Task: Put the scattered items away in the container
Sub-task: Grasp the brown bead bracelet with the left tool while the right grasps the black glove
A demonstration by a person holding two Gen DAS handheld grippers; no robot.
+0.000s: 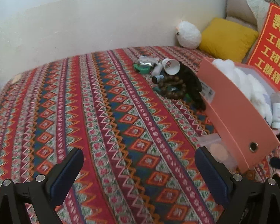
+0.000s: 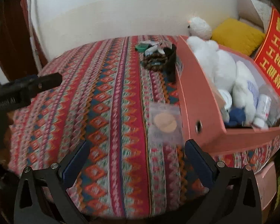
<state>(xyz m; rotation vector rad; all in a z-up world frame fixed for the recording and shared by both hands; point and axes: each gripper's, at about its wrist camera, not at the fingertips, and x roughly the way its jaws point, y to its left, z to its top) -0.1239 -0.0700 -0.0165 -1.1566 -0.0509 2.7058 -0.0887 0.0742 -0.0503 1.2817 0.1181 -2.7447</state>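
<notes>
- While both grippers hang over the patterned bedspread [image 1: 106, 115], the left gripper [image 1: 139, 160] and right gripper [image 2: 138, 153] each have fingers spread wide, holding nothing.
- Just past the right gripper, toward one o'clock, a clear pouch [image 2: 165, 123] lies touching the pink box [image 2: 199, 100].
- Inside the box sit a white plush toy [image 2: 224, 67] and bottles.
- Wooden beads [image 1: 172, 88], a paper cup [image 1: 171, 66] and a dark glove [image 1: 193, 84] cluster at the box's far end.

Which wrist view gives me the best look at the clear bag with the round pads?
The right wrist view. The clear bag lies whole on the patterned cloth beside the pink box, just ahead of the open right gripper. In the left wrist view, the bag is partly hidden behind that gripper's finger.
</notes>
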